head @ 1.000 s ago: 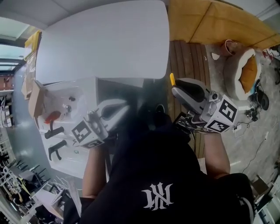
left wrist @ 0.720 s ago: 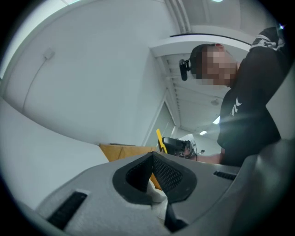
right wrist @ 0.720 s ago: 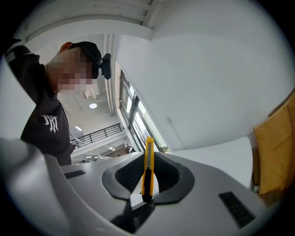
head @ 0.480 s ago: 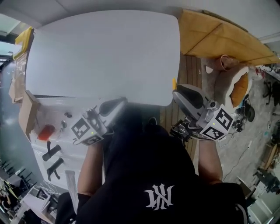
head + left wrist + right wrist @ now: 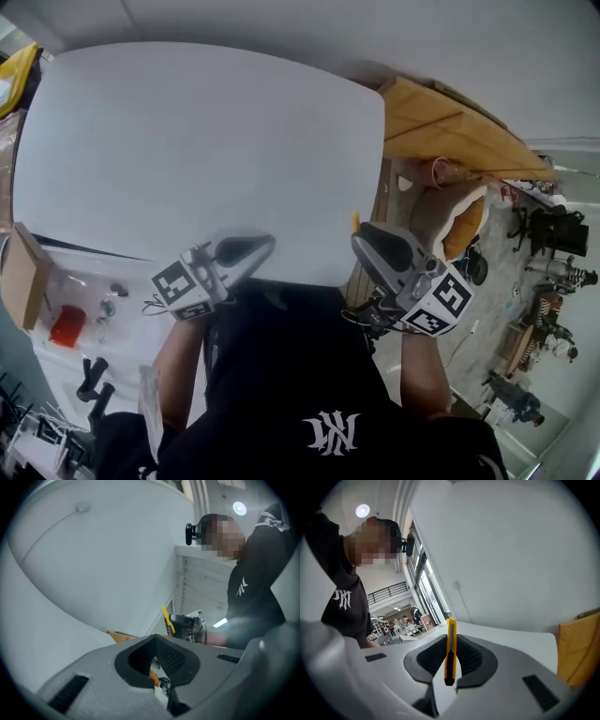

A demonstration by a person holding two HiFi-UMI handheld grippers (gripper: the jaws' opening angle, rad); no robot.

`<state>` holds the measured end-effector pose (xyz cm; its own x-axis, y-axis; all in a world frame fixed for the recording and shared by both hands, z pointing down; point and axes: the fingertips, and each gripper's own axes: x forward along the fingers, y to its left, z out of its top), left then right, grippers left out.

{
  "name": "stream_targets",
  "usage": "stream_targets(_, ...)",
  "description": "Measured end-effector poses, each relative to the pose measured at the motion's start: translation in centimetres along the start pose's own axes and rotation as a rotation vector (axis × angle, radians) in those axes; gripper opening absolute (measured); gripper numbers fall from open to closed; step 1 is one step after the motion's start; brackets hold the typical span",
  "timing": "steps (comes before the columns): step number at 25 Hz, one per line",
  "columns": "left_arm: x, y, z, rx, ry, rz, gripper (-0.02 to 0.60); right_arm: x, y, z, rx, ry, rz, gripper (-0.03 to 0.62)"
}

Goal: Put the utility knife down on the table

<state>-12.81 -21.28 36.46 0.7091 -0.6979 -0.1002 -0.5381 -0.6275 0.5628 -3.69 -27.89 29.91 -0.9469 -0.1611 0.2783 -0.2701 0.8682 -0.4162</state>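
A yellow utility knife (image 5: 450, 651) stands upright between the black pads of my right gripper (image 5: 451, 665), which is shut on it. In the head view the knife's yellow tip (image 5: 355, 222) sticks out of the right gripper (image 5: 373, 246), just off the near right corner of the white table (image 5: 187, 141). My left gripper (image 5: 246, 249) hovers over the table's near edge, shut with nothing in it. The left gripper view looks past its own closed pads (image 5: 174, 660) to the right gripper (image 5: 186, 622) and the knife (image 5: 166, 619).
A white cart (image 5: 127, 323) at the lower left carries a red object (image 5: 66, 325) and black handles (image 5: 94, 375), next to a cardboard box (image 5: 23, 277). Wooden panels (image 5: 450, 131), an orange-cushioned pet bed (image 5: 461, 225) and office chairs (image 5: 553, 225) lie to the right of the table.
The head view has swung so the table fills more of the frame. Both grippers sit lower in it, at the table's near edge. The right gripper has kept its hold on the knife.
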Motion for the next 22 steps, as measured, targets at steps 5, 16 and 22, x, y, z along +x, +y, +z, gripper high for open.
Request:
stream_targets(5, 0.2, 5.1, -0.4, -0.008, -0.067, 0.14, 0.005, 4.8, -5.8, -2.0, -0.02, 0.085, 0.021, 0.054)
stream_targets(16, 1.1, 11.8, -6.5, -0.06, -0.068, 0.324, 0.005, 17.7, -17.8, -11.6, -0.347, 0.357, 0.109, 0.054)
stream_targets(22, -0.2, 15.3, -6.5, -0.059, -0.091, 0.402, 0.005, 21.5, -17.8, -15.1, -0.581, 0.506, 0.179, 0.054)
